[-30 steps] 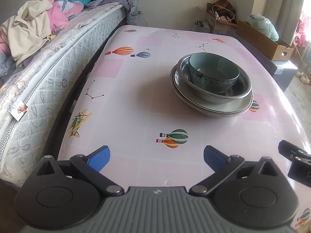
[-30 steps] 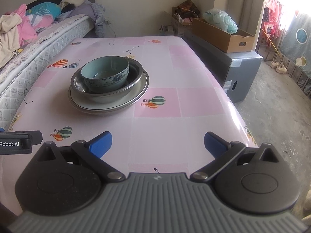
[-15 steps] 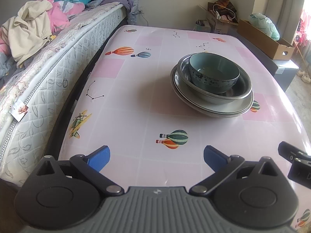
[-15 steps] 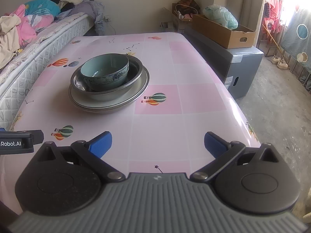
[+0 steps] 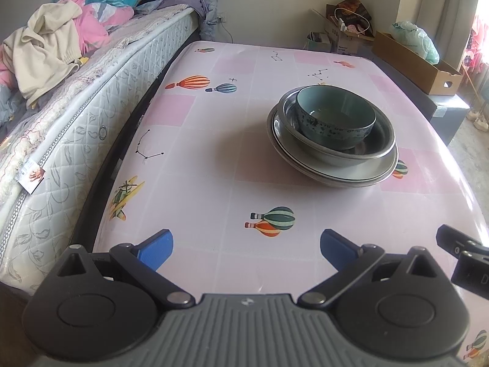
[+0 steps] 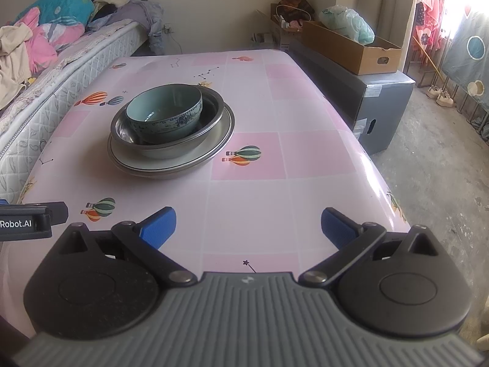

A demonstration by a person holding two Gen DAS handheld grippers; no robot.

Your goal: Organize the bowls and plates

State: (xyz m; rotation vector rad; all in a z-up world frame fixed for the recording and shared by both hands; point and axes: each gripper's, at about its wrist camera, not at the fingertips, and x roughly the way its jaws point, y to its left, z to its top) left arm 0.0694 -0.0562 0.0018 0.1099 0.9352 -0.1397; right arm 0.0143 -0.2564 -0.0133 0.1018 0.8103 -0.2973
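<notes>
Left wrist view put the stacked bowls ahead-right of our left gripper, fingers wide. Our right gripper, also wide and empty, had them ahead-left, about equally near.

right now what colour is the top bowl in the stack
Pale blue-green ceramic bowl with a dark blue patterned band around its outside; the right wrist view shows it best.

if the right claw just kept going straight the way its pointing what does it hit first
Probably nothing on the table: the open right claw aims over bare pink tablecloth, with the stacked bowls off to its left. Past the far table edge, the line seems to end near the cardboard boxes, though depth is unclear.
</notes>
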